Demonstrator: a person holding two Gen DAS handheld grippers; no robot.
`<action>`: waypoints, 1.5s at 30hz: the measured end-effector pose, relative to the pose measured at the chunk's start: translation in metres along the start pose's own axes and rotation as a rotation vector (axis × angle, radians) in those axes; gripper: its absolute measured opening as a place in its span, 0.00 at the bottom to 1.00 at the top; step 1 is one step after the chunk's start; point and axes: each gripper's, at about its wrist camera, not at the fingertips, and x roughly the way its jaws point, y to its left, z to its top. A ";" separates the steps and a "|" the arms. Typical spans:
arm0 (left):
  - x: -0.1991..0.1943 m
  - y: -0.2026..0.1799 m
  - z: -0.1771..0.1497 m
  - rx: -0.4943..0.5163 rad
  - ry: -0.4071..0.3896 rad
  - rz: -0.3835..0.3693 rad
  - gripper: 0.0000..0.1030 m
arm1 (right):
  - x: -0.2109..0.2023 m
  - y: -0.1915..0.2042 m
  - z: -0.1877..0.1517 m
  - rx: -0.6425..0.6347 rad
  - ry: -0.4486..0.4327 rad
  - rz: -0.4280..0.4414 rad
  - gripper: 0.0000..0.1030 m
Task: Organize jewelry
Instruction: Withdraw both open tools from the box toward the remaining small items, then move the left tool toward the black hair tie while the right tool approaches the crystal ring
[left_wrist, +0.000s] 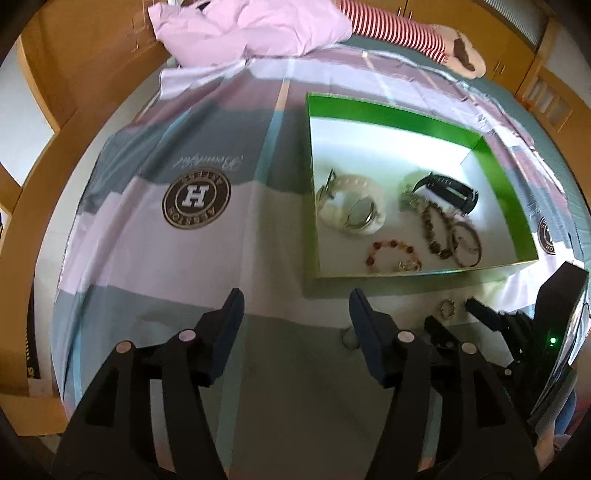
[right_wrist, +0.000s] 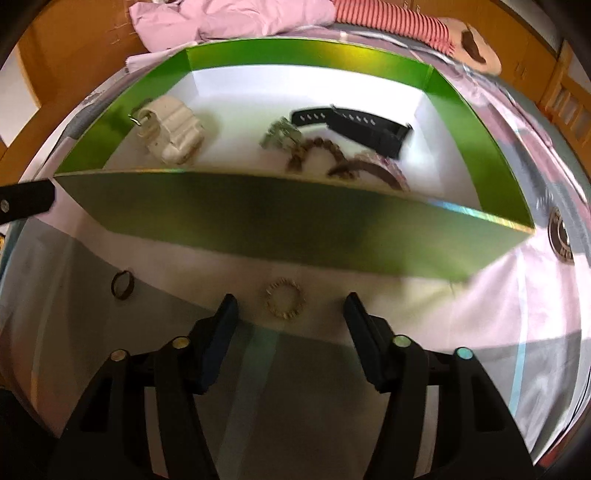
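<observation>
right gripper (right_wrist: 290, 301) open over, perhaps touching, beaded ring (right_wrist: 285, 298).

bedsheet (left_wrist: 129, 236) | round emblem (left_wrist: 196, 195): large "H", upside down | ring text, script line unreadable

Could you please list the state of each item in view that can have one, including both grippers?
Green box: open, no lid, on the bedspread.
White watch: in the box, strap buckled into a loop.
Black watch: in the box, lying on its side.
Beaded ring: outside the box, flat on the bedspread.
Dark ring: outside the box, lying loose.
Left gripper: open, empty.
Right gripper: open, straddling the beaded ring, not gripping.
</observation>
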 end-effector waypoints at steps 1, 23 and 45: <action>0.003 0.000 0.000 0.000 0.012 0.002 0.60 | -0.001 0.004 0.000 -0.016 -0.002 0.002 0.41; 0.020 -0.004 -0.007 0.016 0.091 0.043 0.65 | -0.029 0.019 -0.054 -0.110 0.095 0.040 0.29; 0.030 -0.012 -0.015 0.053 0.128 0.069 0.69 | -0.030 0.016 -0.072 -0.073 0.087 0.010 0.62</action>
